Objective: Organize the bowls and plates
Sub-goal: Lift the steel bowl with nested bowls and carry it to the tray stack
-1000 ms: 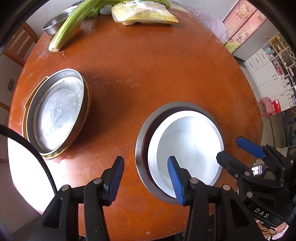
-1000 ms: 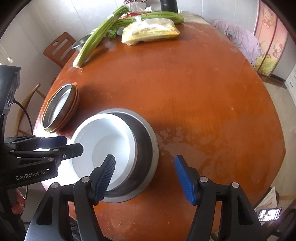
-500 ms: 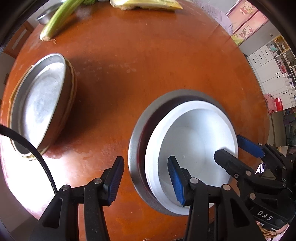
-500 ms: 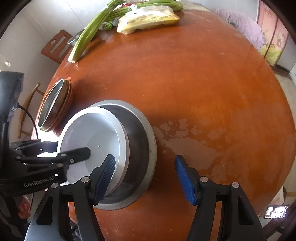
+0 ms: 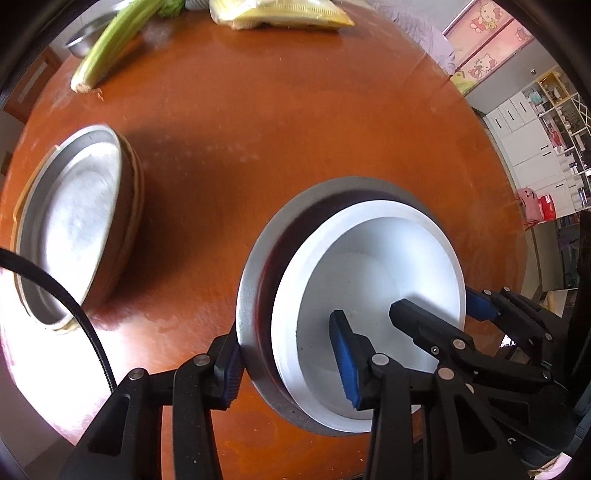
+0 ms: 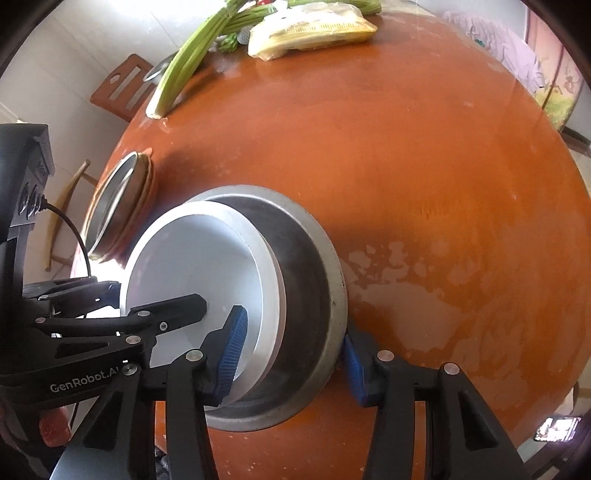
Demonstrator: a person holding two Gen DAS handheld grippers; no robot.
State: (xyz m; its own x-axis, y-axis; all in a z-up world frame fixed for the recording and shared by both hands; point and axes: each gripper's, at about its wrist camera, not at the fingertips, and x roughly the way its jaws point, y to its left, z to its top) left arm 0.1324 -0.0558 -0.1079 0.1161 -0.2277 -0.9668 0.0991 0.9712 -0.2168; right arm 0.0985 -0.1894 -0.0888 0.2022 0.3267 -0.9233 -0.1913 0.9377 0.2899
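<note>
A white bowl [image 5: 369, 258] [image 6: 192, 258] sits nested in a wider steel bowl [image 5: 255, 277] [image 6: 314, 258] near the front of the round brown table [image 5: 277, 129]. My left gripper [image 5: 284, 332] straddles their left rim. Its outer pad is against the steel wall, its inner pad stands inside the white bowl with a sliver of gap, and the jaws are closing. My right gripper [image 6: 295, 325] straddles the right rim, jaws closing. One pad is against the white bowl's inside and the other against the steel wall. Each gripper shows in the other's view, the right gripper [image 5: 434, 299] and the left gripper [image 6: 157, 293].
A shallow steel pan [image 5: 74, 221] [image 6: 114, 206] rests on a yellowish plate at the table's left edge. Celery stalks [image 5: 110, 40], a yellow bag [image 5: 280, 14] and a small steel bowl [image 5: 83, 38] lie at the far side. A wooden chair [image 6: 118, 92] stands beyond the table.
Both grippers sank onto the nested bowls. Their jaws narrowed from wide apart to straddling opposite rims, the right one by far more.
</note>
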